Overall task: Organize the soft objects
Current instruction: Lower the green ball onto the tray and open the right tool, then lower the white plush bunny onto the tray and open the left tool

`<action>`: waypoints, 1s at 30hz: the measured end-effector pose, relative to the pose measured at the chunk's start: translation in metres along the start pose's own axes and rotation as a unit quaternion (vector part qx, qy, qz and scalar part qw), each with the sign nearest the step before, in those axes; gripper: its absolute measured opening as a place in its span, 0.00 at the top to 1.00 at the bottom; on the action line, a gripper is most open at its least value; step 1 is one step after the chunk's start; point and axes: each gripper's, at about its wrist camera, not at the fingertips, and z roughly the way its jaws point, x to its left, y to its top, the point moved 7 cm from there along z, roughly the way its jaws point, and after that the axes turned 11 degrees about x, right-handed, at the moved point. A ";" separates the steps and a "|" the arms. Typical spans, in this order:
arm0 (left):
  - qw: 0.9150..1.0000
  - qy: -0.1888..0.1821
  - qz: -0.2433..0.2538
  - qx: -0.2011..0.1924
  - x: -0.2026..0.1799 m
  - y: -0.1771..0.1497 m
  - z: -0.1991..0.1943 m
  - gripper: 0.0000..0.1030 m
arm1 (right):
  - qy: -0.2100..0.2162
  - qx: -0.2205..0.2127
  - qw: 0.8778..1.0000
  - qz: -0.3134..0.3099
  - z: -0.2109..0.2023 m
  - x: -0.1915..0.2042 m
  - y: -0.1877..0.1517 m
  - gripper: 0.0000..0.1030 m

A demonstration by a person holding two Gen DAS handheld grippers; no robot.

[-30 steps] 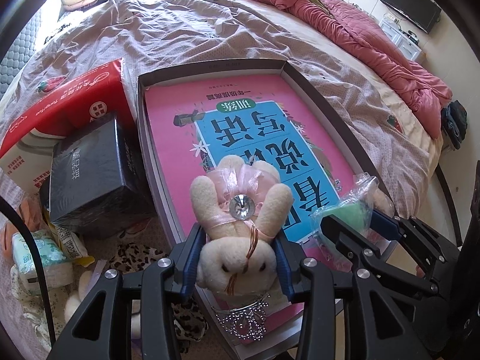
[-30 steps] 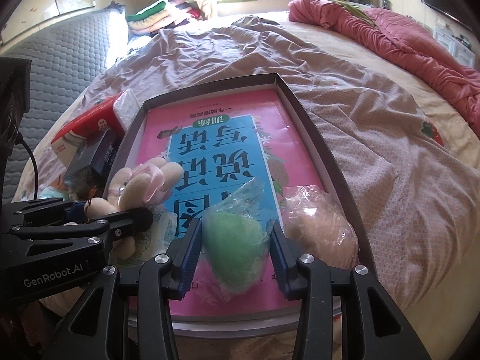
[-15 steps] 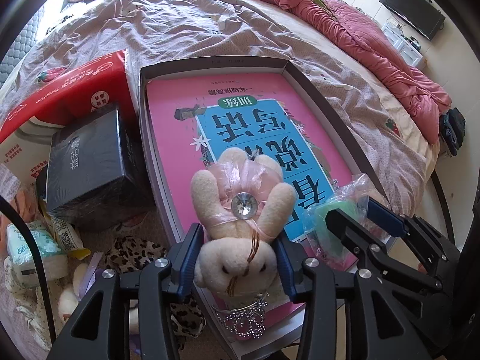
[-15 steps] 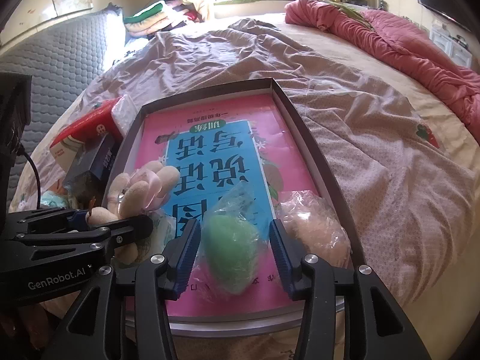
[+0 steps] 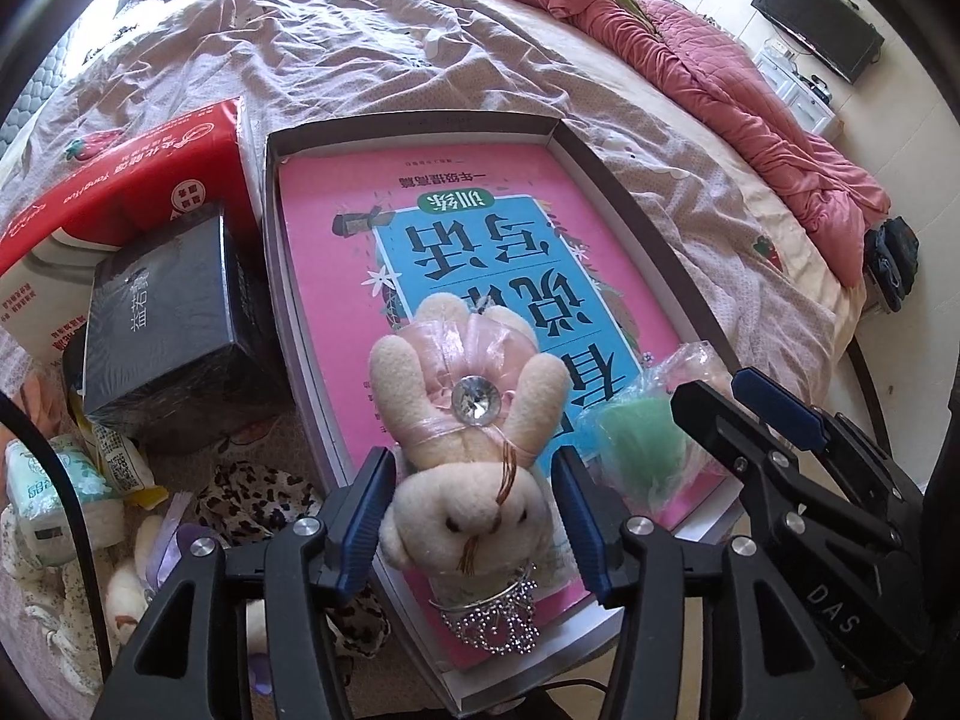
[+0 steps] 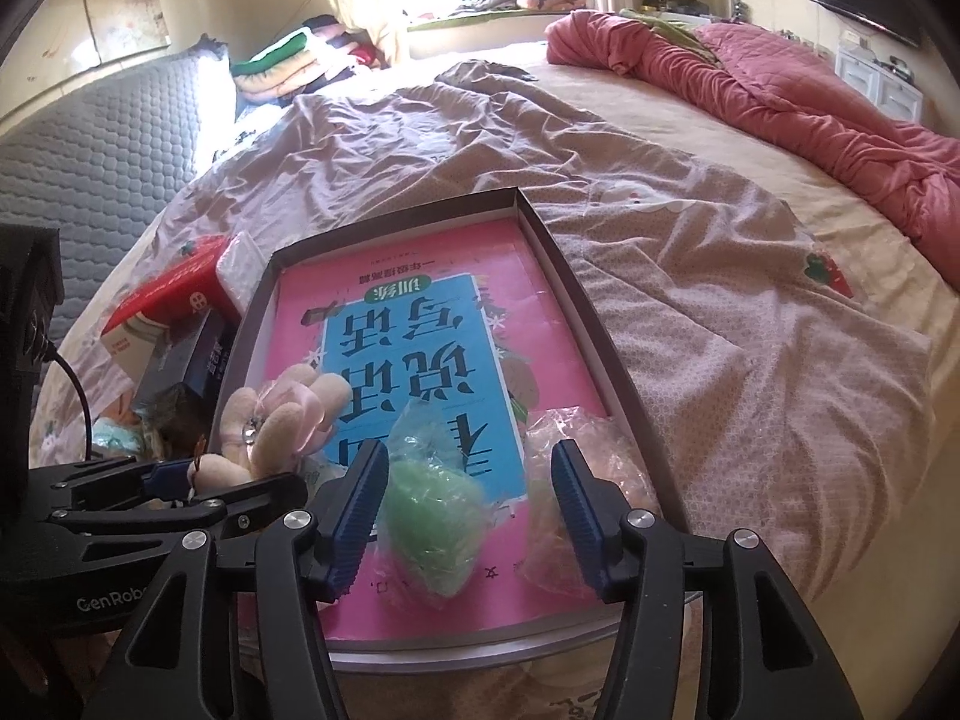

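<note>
both grippers have spread, left gripper (image 5: 474,516) freeing bunny (image 5: 468,450), right gripper (image 6: 468,507) freeing green pouch (image 6: 435,516)

A home bedroom: rumpled bed (image 6: 690,228), pink quilt (image 6: 780,78), wall television (image 5: 816,21)

Left gripper (image 5: 474,525) jaws parted, plush bunny (image 5: 471,450) between them, head nearest camera. Right gripper (image 5: 720,402) right of jaws, bagged green sponge (image 5: 639,450) beside it.
</note>
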 end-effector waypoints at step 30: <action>0.998 -0.039 0.042 -0.011 -0.035 -0.010 -0.017 0.42 | -0.020 -0.024 0.999 0.041 -0.026 -0.025 0.005 0.43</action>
